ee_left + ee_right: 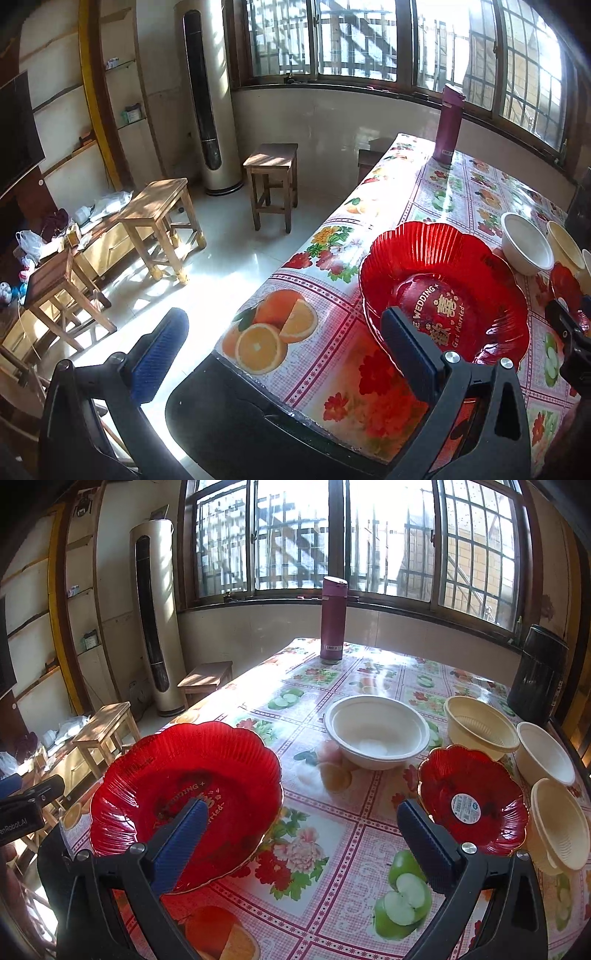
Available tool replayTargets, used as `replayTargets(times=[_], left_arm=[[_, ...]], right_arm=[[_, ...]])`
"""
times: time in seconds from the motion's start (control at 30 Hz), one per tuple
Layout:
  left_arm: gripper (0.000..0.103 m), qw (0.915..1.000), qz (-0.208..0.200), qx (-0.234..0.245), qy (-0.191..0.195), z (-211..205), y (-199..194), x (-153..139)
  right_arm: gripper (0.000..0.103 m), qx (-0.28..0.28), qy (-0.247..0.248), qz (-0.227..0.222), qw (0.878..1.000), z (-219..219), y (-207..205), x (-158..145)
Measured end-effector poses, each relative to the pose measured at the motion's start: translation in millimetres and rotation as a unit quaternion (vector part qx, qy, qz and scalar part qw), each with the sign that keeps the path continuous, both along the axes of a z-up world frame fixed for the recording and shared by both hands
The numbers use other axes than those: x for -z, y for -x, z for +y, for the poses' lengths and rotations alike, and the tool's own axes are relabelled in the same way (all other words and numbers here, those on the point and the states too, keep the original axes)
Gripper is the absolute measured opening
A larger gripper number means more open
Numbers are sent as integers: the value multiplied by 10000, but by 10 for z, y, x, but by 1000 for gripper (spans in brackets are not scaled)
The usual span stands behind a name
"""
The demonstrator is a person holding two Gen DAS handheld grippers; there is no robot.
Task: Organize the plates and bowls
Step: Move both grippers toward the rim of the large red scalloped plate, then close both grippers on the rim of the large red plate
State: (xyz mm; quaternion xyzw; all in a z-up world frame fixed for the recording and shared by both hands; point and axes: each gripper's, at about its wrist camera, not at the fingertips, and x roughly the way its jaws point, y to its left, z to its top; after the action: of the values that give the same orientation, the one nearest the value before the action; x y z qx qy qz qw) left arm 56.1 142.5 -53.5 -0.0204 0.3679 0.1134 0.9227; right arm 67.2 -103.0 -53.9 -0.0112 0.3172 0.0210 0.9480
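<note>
fruit-print tablecloth (325, 849) | large red plate (184, 797), white bowl (376, 731) | left gripper (284, 354) spread wide | right gripper (303, 834) spread wide, empty

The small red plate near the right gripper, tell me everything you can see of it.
The small red plate is translucent red, glass or plastic by its look, with a scalloped, ribbed rim edged in gold and a round white label at its centre. It sits upright and empty on the floral tablecloth, just ahead of the right gripper, ungrasped. A cream ribbed bowl lies against its right side; actual contact is unclear.
</note>
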Motion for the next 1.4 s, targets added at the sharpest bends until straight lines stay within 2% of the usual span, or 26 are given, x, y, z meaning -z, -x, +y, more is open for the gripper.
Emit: replayTargets(times=[0.3,1.03,1.17,1.23,1.4], left_arm=[[103,9990,290,311,-99,-279,-210,113],[103,9964,677,508,91,-413,-436,349],[103,9949,824,533,220,-413,-497,417],[103,9940,901,536,298,-422,-529,458],[103,9927,1029,549,317,-464,-590,519]], right_arm=[[103,-40,-37,173,9998,20,-175,90],[100,151,-220,761,9967,-39,-608,338],[91,131,-271,900,9955,-43,-697,387],[90,123,-287,998,9945,-41,-730,431],[79,116,-334,1125,9930,-42,-780,500]])
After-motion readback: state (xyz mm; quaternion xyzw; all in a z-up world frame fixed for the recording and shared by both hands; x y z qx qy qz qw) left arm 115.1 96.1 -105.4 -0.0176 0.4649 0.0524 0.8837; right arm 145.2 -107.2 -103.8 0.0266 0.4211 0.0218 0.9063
